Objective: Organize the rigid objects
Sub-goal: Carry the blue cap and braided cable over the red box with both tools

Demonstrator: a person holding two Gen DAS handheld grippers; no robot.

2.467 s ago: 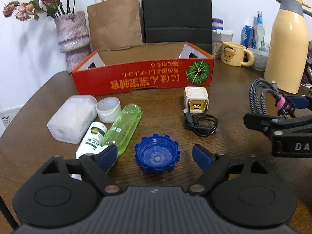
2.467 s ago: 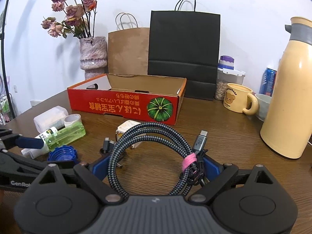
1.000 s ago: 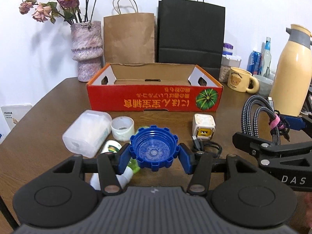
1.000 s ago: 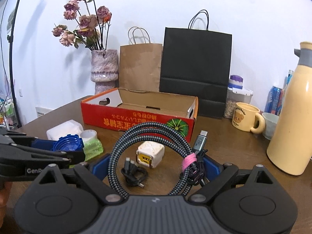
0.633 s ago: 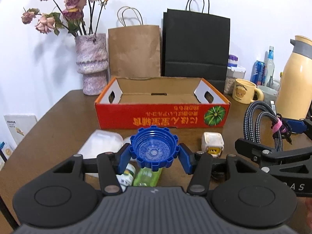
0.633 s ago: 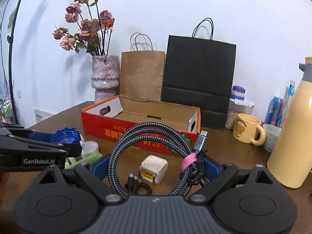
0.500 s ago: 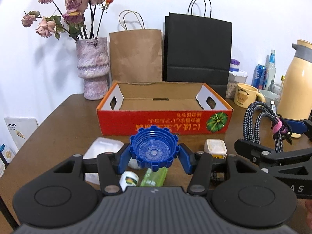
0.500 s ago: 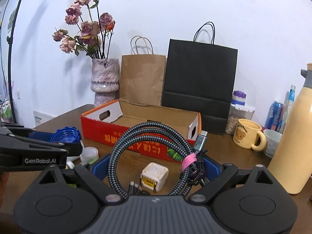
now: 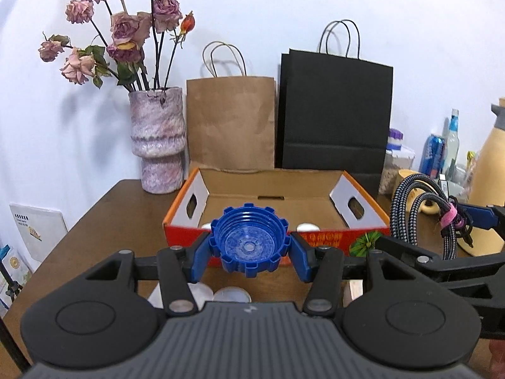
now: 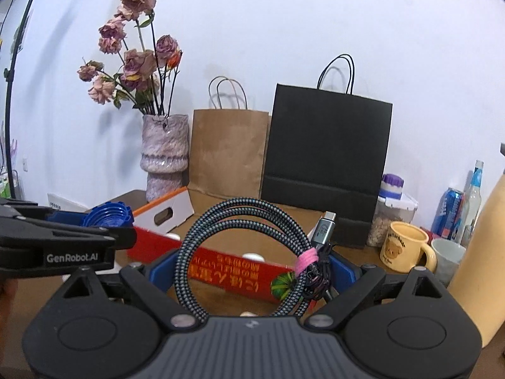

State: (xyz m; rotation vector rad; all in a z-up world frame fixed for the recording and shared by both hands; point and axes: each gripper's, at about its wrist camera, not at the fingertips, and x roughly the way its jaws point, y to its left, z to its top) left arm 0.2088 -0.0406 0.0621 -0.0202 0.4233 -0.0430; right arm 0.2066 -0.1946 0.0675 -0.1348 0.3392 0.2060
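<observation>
A blue ridged cap (image 9: 249, 241) is pinched in the left gripper (image 9: 249, 254) jaws, above the red cardboard box (image 9: 372, 218) near edge; to its right, the right gripper (image 10: 247, 268) jaws clamp a coiled braided cable (image 10: 195, 243) over the bench (image 9: 104, 218)

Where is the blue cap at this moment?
In the left wrist view the blue cap sits clamped in the left gripper, raised in front of the red box.

A lived-in home: a brown wooden table (image 9: 126, 202) against a white wall holds a vase of dried roses (image 9: 157, 139), paper shopping bags (image 9: 230, 123), a bear mug (image 10: 404, 246), drink cans (image 10: 448, 208) and a cream thermos jug (image 10: 479, 252).
</observation>
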